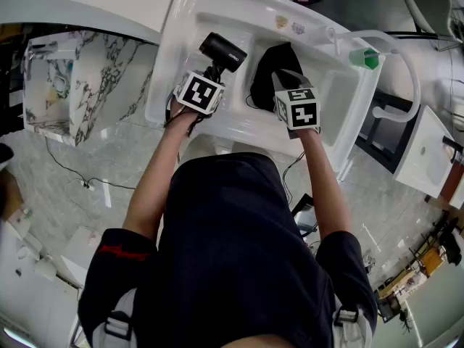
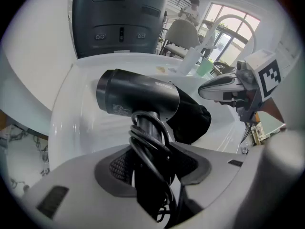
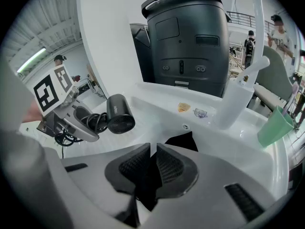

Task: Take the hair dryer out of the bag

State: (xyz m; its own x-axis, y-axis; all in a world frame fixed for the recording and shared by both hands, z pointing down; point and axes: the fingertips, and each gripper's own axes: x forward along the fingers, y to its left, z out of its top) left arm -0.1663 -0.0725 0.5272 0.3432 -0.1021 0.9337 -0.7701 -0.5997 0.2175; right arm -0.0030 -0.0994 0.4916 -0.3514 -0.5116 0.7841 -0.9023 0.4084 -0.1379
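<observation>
left gripper (image 2: 152, 161) clamps the hair dryer (image 2: 138, 97) handle, above the sink (image 1: 217, 20). right gripper (image 3: 153, 163) pinches the black bag (image 1: 264, 78) fabric

Nothing legible: print on the hair dryer (image 3: 119, 116) and the stickers (image 3: 184, 108) on the sink (image 3: 152, 109) are too small

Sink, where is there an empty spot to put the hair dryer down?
In the sink, the bare floor left of the black bag, under the held hair dryer, is free. So is the back ledge left of the stickers. The faucet and green cup crowd the right end.
</observation>
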